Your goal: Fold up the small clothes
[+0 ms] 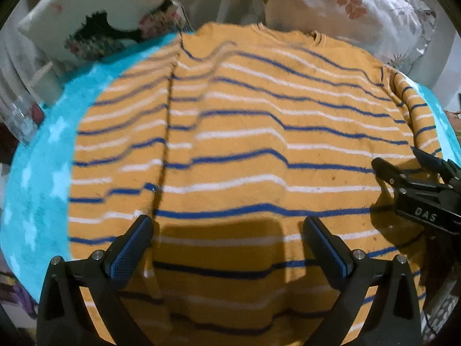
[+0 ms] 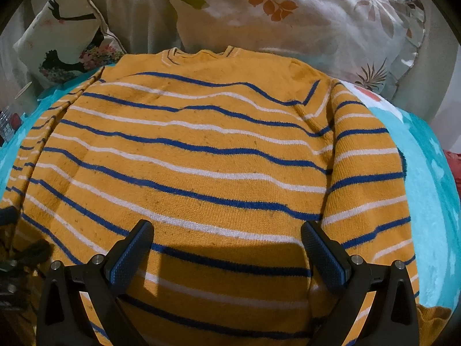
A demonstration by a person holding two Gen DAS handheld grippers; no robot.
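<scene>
An orange sweater (image 1: 245,132) with blue and white stripes lies spread flat on a turquoise blanket (image 1: 40,178), neck away from me. Its left sleeve is folded in along the body, its right sleeve (image 2: 371,173) lies down the right side. My left gripper (image 1: 227,225) hovers open over the sweater's lower middle, nothing between its fingers. My right gripper (image 2: 227,227) is open too, above the lower right part of the sweater (image 2: 201,150). In the left wrist view the right gripper (image 1: 397,158) shows at the right edge, over the sleeve.
A floral pillow (image 2: 302,14) and a cushion with a dark figure print (image 2: 63,37) lie behind the neck. A clear glass (image 1: 20,118) stands at the left beside the blanket. Something red (image 2: 452,161) shows at the far right edge.
</scene>
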